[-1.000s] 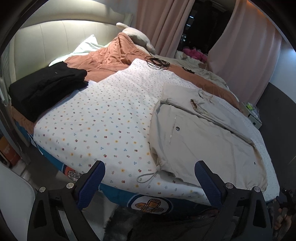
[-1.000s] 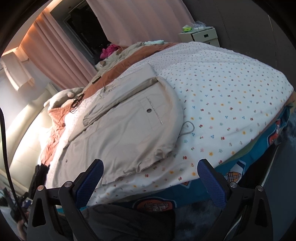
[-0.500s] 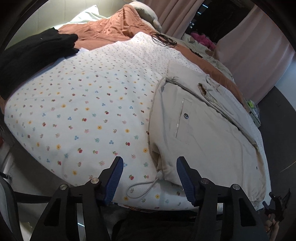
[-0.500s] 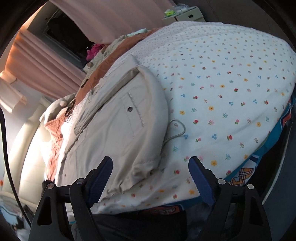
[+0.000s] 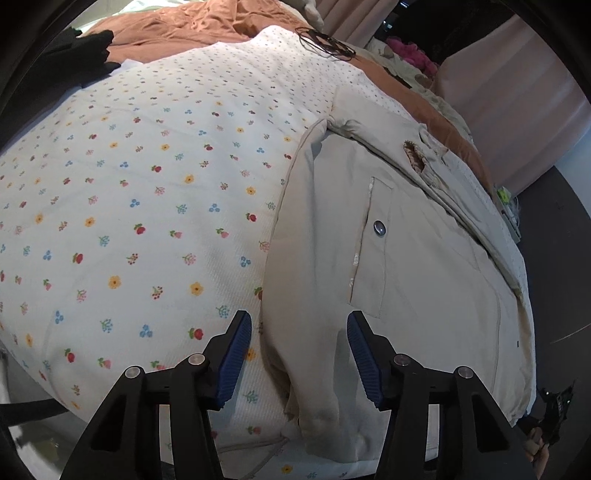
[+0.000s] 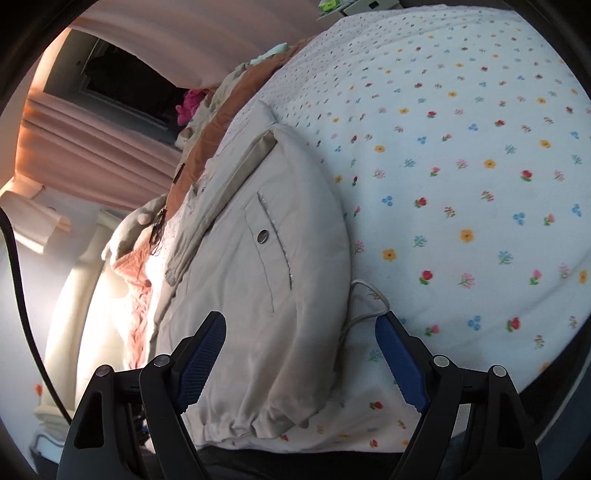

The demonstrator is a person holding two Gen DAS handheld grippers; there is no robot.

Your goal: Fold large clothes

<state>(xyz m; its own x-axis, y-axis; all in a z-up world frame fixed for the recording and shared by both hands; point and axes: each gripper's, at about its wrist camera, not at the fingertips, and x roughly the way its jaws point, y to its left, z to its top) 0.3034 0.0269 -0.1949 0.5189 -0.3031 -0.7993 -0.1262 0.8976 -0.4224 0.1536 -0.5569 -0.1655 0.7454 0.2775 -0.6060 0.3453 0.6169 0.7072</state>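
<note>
A beige jacket (image 5: 413, 258) lies partly folded on a white flowered bedspread (image 5: 147, 184), a snap pocket facing up. My left gripper (image 5: 299, 350) is open, its blue pads straddling the jacket's near left hem edge, close above the cloth. In the right wrist view the same jacket (image 6: 258, 277) fills the middle, its drawstring (image 6: 369, 306) looped on the bedspread (image 6: 461, 166). My right gripper (image 6: 301, 358) is open, its jaws wide around the jacket's near hem corner and holding nothing.
Folded black clothes (image 5: 74, 51) lie at the far left of the bed. A rust-coloured quilt (image 5: 192, 26) and a coiled black cable (image 5: 325, 40) lie at the head. Pink curtains (image 6: 122, 147) hang behind, and a nightstand (image 6: 347, 5) stands beyond the bed.
Both grippers have moved forward and down onto the jacket's near hem. Both have narrowed their opening, the left more than the right.
</note>
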